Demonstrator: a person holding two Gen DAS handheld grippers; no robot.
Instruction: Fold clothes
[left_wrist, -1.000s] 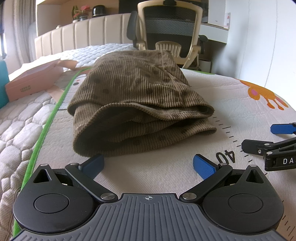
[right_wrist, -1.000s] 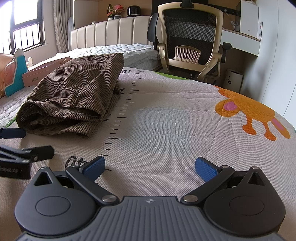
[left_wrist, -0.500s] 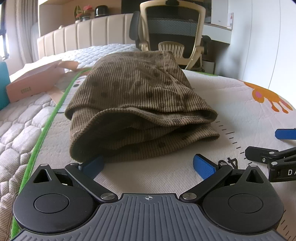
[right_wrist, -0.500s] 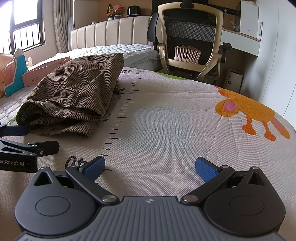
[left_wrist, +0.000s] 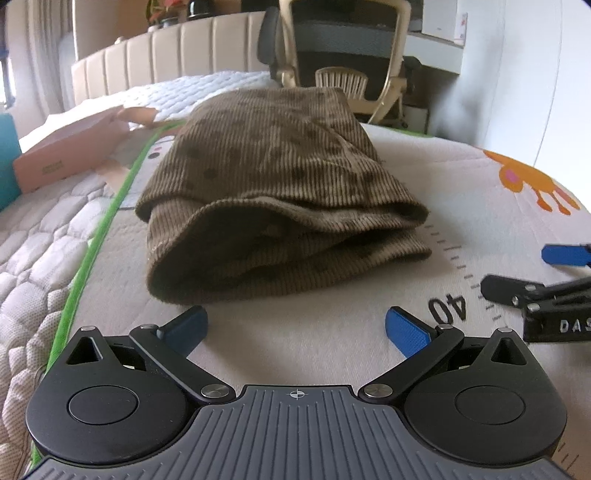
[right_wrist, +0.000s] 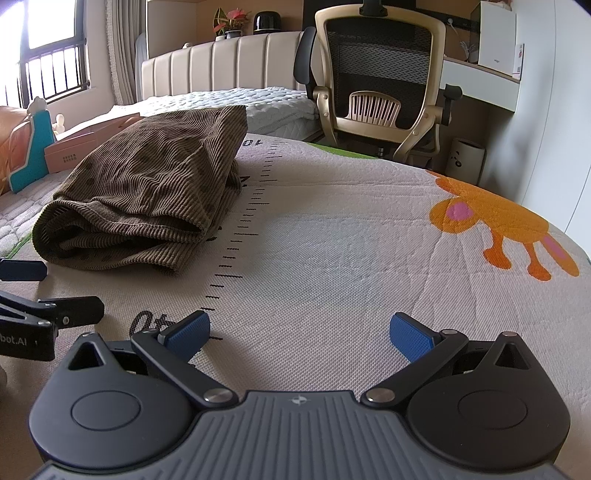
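A brown corduroy garment with dark dots lies folded in layers on the printed mat; it also shows in the right wrist view at the left. My left gripper is open and empty, low over the mat, just in front of the garment's near folded edge. My right gripper is open and empty, low over bare mat to the right of the garment. Each gripper's fingers show at the edge of the other's view: the right gripper and the left gripper.
The mat has a printed ruler scale and an orange cartoon animal. A pink cardboard box lies left of the garment. An office chair, a desk and a bed headboard stand behind the mat. A green mat border runs along the left.
My left gripper moved forward to the garment's near edge half a second ago, then drew back a little. The right gripper has stayed still. Both stay open.
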